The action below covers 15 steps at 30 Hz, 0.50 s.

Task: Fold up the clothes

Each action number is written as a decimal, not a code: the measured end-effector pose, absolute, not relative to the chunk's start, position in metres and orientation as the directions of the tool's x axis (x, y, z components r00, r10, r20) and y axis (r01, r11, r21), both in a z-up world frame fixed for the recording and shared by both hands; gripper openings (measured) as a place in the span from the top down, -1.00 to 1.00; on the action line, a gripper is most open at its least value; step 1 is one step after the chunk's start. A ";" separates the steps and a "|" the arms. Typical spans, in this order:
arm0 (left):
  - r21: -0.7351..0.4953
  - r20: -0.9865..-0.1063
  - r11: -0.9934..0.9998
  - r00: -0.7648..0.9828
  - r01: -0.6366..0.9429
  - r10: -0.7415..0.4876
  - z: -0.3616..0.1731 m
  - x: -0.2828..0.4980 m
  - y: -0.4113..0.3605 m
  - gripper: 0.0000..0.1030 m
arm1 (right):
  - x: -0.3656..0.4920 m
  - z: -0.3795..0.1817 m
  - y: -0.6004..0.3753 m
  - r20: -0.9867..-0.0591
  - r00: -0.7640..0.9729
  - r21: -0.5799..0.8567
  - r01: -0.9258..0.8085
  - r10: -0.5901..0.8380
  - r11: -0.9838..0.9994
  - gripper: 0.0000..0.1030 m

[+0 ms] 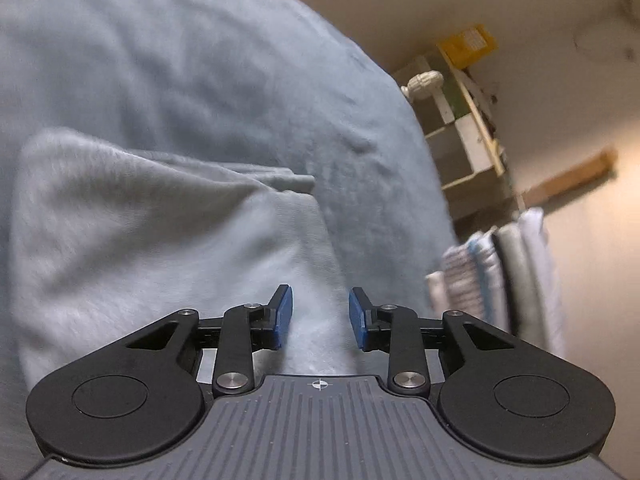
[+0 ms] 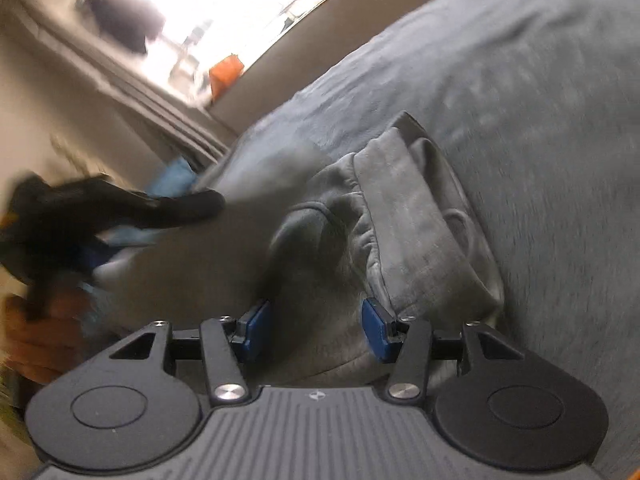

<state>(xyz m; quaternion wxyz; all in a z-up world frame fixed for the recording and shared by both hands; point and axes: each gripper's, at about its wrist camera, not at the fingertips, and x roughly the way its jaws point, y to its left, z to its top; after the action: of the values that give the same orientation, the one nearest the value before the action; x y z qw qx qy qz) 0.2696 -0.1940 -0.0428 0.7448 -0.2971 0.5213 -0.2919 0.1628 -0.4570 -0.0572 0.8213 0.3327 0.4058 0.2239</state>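
A pale grey sweatshirt (image 1: 160,240) lies partly folded on a blue-grey blanket (image 1: 200,60). My left gripper (image 1: 320,300) hovers over the garment's right edge, its blue pads apart and nothing pinched between them. In the right wrist view the same grey garment (image 2: 400,208) shows a ribbed hem and a folded sleeve on the blanket (image 2: 520,100). My right gripper (image 2: 316,312) stands open just above the cloth, and its pads press on nothing. The left gripper (image 2: 120,208) appears there as a black blur at the left, with a hand (image 2: 40,336) behind it.
A stack of folded clothes (image 1: 500,272) sits past the blanket's right edge. Behind it stands a white shelf unit (image 1: 460,128) with a yellow box (image 1: 468,44) on top. A bright window (image 2: 200,8), an orange object (image 2: 226,72) and a blue cloth (image 2: 172,180) lie beyond the bed.
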 end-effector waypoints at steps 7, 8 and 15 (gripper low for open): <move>-0.765 -0.563 0.637 0.381 0.097 -0.734 -0.031 0.257 -0.156 0.28 | 0.170 -0.077 -0.485 -0.385 0.560 0.889 0.013 0.733 0.457 -0.18; -0.756 -0.569 0.648 0.395 0.093 -0.721 -0.030 0.254 -0.147 0.28 | 0.172 -0.079 -0.486 -0.371 0.558 0.902 0.027 0.742 0.430 -0.22; -0.596 -0.687 0.797 0.456 0.091 -0.566 -0.038 0.220 -0.108 0.27 | 0.194 -0.089 -0.484 -0.286 0.535 0.956 0.105 0.795 0.273 -0.47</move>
<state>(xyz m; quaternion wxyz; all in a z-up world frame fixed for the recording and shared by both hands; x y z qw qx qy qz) 0.2203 -0.1078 -0.0382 0.8169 -0.2467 0.4810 -0.2010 0.1935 -0.4835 -0.0886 0.6839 0.5478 0.4108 0.2520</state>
